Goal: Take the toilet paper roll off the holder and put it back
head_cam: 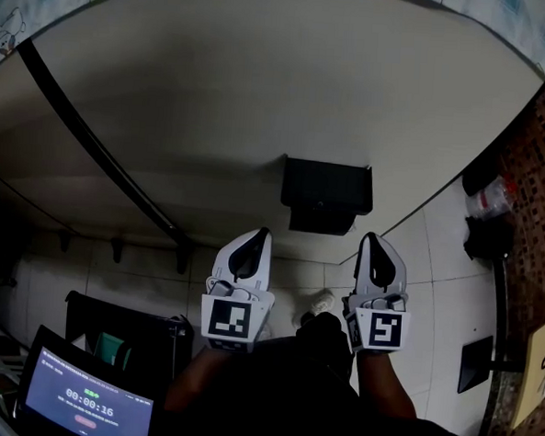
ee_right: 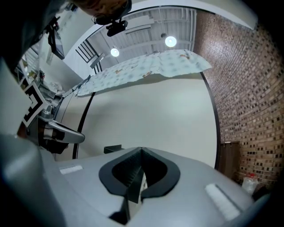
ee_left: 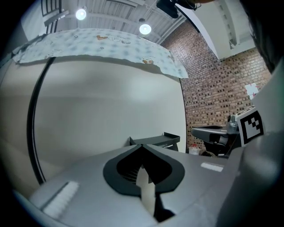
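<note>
Two grippers, both pinched shut on nothing. The left gripper (head_cam: 261, 234) and right gripper (head_cam: 371, 237) are held side by side close to the person's body, tips aimed at the black holder (head_cam: 327, 196) on the pale wall (head_cam: 261, 101) but well short of it. Looks like a neutral ready pose to me, squared up to the thing. I can't spot the toilet paper roll anywhere. Neither claw has it, so my guess is it's inside that boxy holder, hidden by the cover. Could be about to reach or all done.
</note>
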